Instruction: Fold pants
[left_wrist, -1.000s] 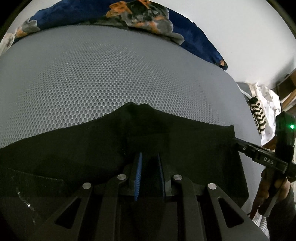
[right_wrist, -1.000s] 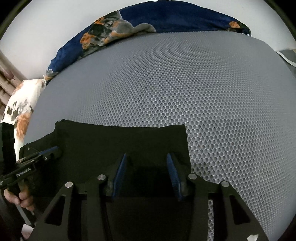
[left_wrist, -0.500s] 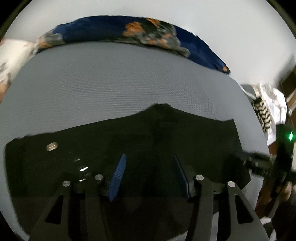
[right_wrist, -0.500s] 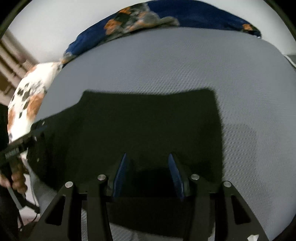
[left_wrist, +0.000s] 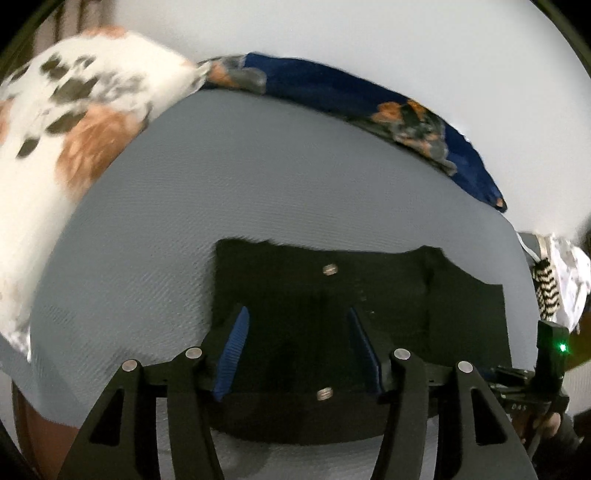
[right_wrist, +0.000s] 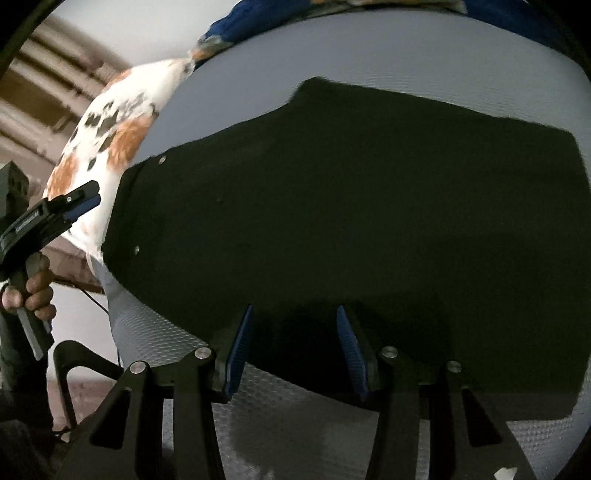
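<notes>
The black pants (left_wrist: 332, 314) lie folded into a flat rectangle on the grey mesh bed (left_wrist: 258, 177); they also fill the right wrist view (right_wrist: 351, 206). My left gripper (left_wrist: 299, 350) is open and empty, hovering over the near left part of the pants. My right gripper (right_wrist: 293, 347) is open and empty over the pants' near edge. The left gripper shows at the far left of the right wrist view (right_wrist: 74, 203), off the pants. The right gripper's body shows at the right edge of the left wrist view (left_wrist: 546, 369).
A white pillow with orange and dark spots (left_wrist: 66, 122) lies at the bed's left end. A blue floral blanket (left_wrist: 369, 96) runs along the far side by the white wall. A black chair frame (right_wrist: 74, 362) stands beside the bed.
My left gripper opened and let go of the pants, then both grippers pulled back and up. The pants now lie flat. Both views swung to the left.
</notes>
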